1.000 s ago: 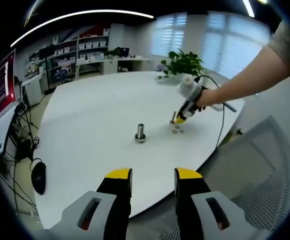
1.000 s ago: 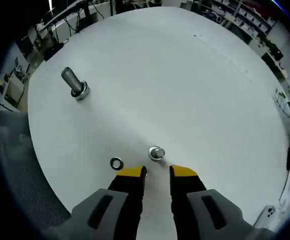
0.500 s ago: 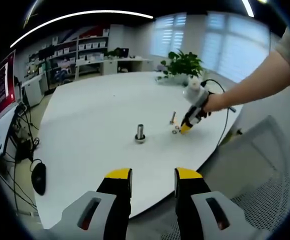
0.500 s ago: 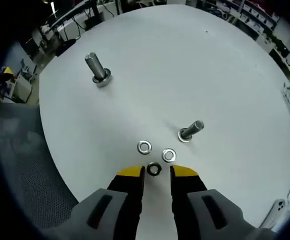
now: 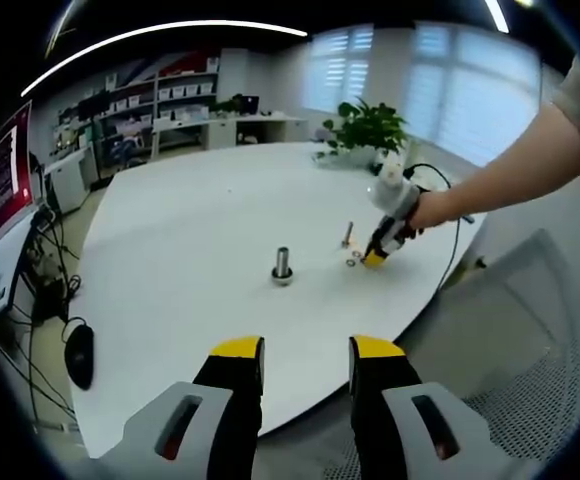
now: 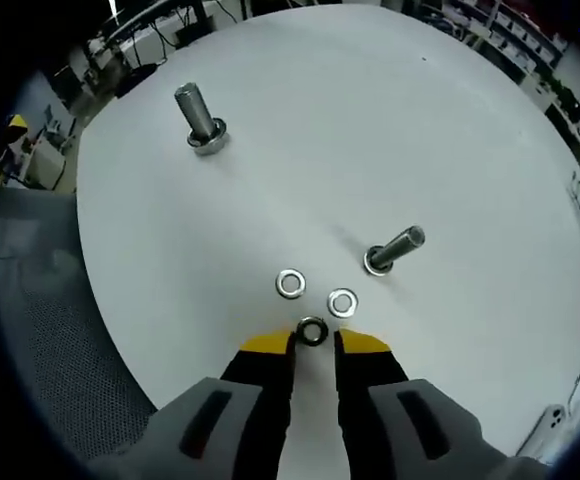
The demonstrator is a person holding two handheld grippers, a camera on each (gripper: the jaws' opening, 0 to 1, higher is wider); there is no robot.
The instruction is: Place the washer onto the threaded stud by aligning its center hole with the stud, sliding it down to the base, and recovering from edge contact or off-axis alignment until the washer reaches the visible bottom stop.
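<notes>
No readable text, label, brand, number or sign was found. Markings on the red screen point(image 5: 2, 175) at the room's edge were too blurred to be read.

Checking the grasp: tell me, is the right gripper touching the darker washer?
Cannot tell. In the right gripper view, the darker washer sits at the right gripper tips; contact is unclear.

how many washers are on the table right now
3. One washer sits at the right tool's tips, one up-left of it, one up-right, nearest the smaller stud. None looks hidden.
</notes>
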